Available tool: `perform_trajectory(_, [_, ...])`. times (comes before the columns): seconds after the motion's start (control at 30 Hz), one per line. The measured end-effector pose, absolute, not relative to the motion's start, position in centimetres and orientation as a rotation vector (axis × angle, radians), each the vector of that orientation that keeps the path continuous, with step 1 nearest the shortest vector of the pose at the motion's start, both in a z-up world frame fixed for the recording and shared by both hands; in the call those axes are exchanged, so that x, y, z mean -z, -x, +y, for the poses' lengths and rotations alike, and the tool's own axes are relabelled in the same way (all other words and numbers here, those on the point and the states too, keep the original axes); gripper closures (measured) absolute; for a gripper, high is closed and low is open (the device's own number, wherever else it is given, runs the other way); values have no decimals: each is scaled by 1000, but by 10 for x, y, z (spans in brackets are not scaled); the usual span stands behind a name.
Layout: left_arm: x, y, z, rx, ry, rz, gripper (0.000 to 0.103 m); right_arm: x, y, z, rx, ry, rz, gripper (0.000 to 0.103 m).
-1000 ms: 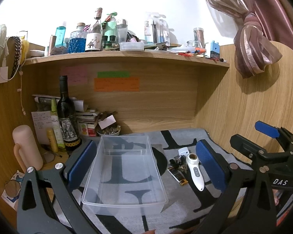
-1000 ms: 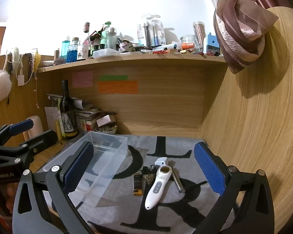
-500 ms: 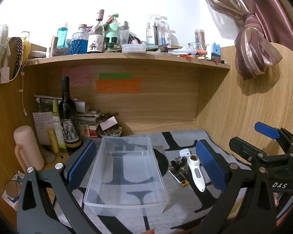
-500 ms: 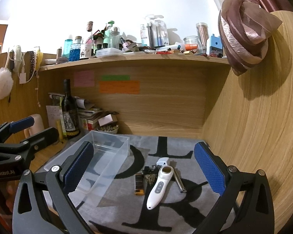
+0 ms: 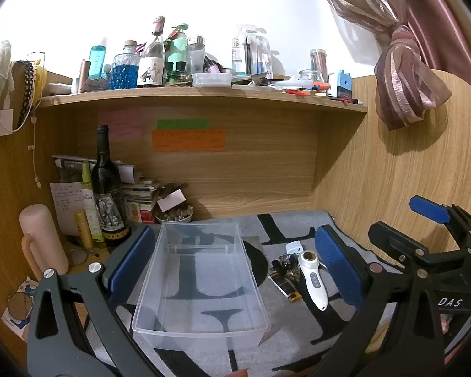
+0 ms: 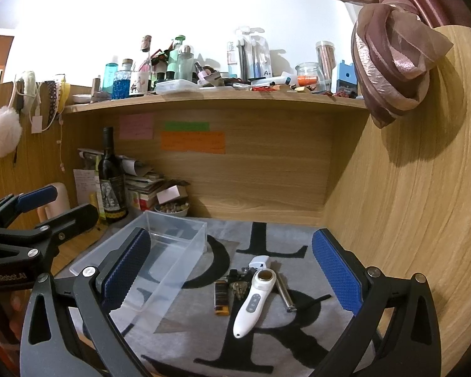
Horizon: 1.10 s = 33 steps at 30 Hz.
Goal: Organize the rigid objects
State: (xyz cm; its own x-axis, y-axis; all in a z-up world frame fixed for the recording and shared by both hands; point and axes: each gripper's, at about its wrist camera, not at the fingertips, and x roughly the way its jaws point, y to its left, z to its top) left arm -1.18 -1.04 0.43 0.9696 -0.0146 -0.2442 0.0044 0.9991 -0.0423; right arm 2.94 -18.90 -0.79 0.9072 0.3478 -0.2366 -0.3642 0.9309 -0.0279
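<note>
Only right wrist view shows metal cylinder beside white handheld device, right gripper agape

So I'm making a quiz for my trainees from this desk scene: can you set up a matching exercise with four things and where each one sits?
Things:
1. clear bin
2. white handheld device
3. wine bottle
4. blue-filled glass bottle

Places:
A. on the upper shelf
B. standing at the back left of the desk, by the stacked papers
C. on the grey mat, left of the small items
D. on the grey mat, among the small items, right of the bin

Pairs: 1-C, 2-D, 3-B, 4-A
</note>
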Motion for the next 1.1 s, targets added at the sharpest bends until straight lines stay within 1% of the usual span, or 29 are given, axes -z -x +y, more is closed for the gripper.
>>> perform_trajectory(0.6, [-4, 13, -10, 12, 34, 236, 0, 6, -25, -188, -366, 81, 219, 0])
perform_trajectory(0.83, [8, 2, -6, 17, 15, 261, 0, 8, -36, -189, -371, 45, 255, 0])
perform_trajectory(0.93, [16, -8, 1, 15, 19, 298, 0, 14, -48, -187, -399, 29, 294, 0])
perform_trajectory(0.97, [18, -12, 5, 14, 28, 313, 1, 16, -53, -186, -406, 24, 310, 0])
perform_trajectory(1.03, [23, -20, 14, 10, 44, 344, 10, 20, -63, -184, -406, 21, 334, 0])
perform_trajectory(1.07, [25, -26, 21, 2, 54, 369, 18, 23, -69, -183, -402, 22, 347, 0])
perform_trajectory(1.1, [27, -31, 28, -4, 64, 387, 22, 25, -73, -182, -399, 24, 358, 0])
